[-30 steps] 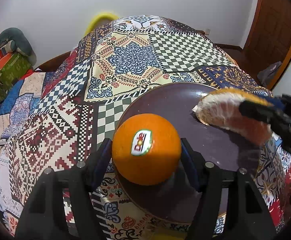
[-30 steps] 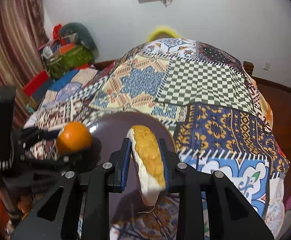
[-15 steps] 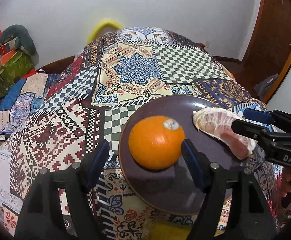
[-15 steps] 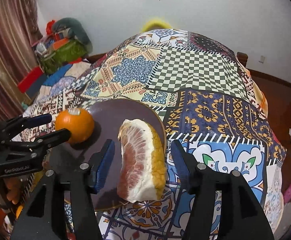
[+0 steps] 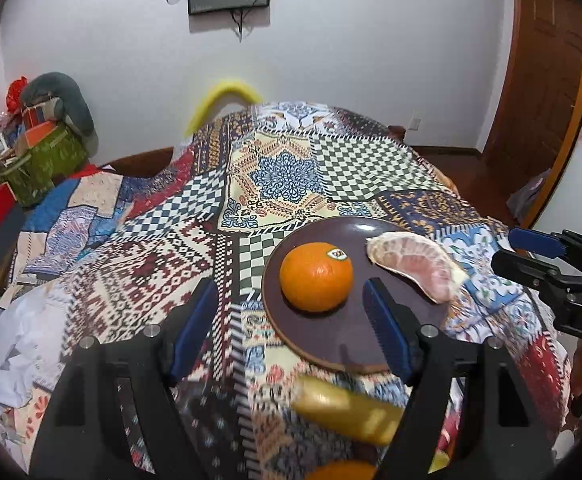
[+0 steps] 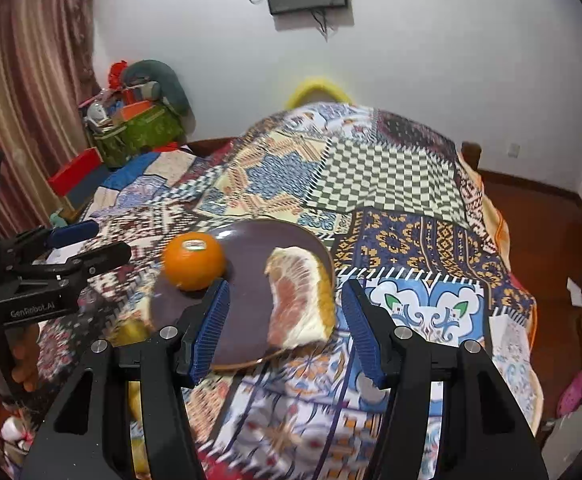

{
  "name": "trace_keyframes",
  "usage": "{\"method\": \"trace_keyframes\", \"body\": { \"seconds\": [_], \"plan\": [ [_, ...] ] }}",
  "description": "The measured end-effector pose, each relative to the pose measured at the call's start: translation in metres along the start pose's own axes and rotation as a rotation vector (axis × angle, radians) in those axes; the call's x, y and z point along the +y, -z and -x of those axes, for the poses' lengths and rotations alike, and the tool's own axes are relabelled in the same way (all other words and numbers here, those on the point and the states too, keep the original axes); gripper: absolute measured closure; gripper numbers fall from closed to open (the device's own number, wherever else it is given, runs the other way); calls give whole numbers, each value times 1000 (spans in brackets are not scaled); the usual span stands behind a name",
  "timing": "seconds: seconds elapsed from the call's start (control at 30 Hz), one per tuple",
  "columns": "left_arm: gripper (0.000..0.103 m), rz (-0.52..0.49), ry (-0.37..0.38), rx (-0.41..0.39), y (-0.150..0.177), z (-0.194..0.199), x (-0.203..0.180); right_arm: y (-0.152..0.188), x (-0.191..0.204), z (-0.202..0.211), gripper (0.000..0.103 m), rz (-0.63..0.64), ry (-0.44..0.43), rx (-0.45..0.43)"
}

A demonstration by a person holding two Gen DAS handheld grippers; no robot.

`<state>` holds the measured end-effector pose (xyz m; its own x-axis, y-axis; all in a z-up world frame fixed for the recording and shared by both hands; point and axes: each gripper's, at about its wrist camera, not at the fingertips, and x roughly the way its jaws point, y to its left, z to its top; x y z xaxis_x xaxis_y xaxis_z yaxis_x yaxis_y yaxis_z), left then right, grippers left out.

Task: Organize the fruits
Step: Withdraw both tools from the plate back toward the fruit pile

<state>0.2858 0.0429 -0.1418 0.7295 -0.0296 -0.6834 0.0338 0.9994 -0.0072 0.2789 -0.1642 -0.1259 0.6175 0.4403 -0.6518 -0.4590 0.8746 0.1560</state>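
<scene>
A round orange (image 5: 315, 277) with a sticker and a peeled pomelo wedge (image 5: 419, 268) lie side by side on a dark brown plate (image 5: 343, 340). My left gripper (image 5: 290, 285) is open, its blue pads held back and above the orange without touching it. My right gripper (image 6: 285, 286) is open too, hanging short of the pomelo wedge (image 6: 299, 296), which rests on the plate's (image 6: 247, 248) right side with the orange (image 6: 194, 261) to its left. Each gripper shows in the other's view: the right gripper (image 5: 505, 248) at the right edge, the left gripper (image 6: 111, 238) at the left.
A patchwork cloth (image 5: 291, 168) covers the table. A blurred yellow fruit (image 5: 347, 412) and another orange fruit (image 5: 343, 472) lie near the front edge. A green basket (image 5: 39, 164) of clutter stands far left, a yellow chair back (image 5: 227, 94) behind the table.
Both grippers let go: the left released the orange, the right the pomelo wedge, which tipped onto the plate. Both then drew back and upward, away from the plate.
</scene>
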Motion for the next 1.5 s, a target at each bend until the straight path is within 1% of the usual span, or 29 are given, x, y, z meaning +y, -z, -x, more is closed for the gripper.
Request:
{"method": "trace_keyframes", "body": {
  "seconds": [0.1, 0.27, 0.4, 0.47, 0.67, 0.77, 0.83, 0.93, 1.1, 1.3, 1.4, 1.5],
  "plan": [
    [28, 0, -3, -14, 11, 23, -1, 6, 10, 17, 48, 7, -15, -21],
    [28, 10, 18, -5, 35, 53, -2, 19, 30, 45, 48, 35, -25, -44],
    [28, -27, -8, 16, 55, 67, -10, 35, 47, 61, 48, 67, -26, -57],
    [28, -24, -11, 19, 65, 73, -12, 44, 53, 66, 48, 70, -23, -57],
    [28, -1, -1, 23, 89, 89, -15, 73, 68, 66, 48, 86, -23, -18],
    [25, 5, 4, 31, 99, 91, -18, 87, 73, 64, 48, 95, -25, 1],
    [20, 21, 18, 37, 104, 91, -17, 94, 73, 60, 48, 81, -31, 19],
    [20, 44, 22, 36, 111, 91, -15, 104, 68, 57, 48, 51, -45, 38],
    [20, 76, 38, 74, 124, 80, -10, 119, 69, 50, 48, 31, -19, 75],
    [20, 47, 22, 100, 131, 70, -17, 125, 67, 40, 48, 14, -40, 110],
    [20, 31, 35, 112, 131, 64, -22, 128, 65, 30, 48, 11, -44, 134],
    [20, 10, 47, 115, 131, 59, -28, 130, 64, 25, 52, 16, -48, 149]
  ]
}}
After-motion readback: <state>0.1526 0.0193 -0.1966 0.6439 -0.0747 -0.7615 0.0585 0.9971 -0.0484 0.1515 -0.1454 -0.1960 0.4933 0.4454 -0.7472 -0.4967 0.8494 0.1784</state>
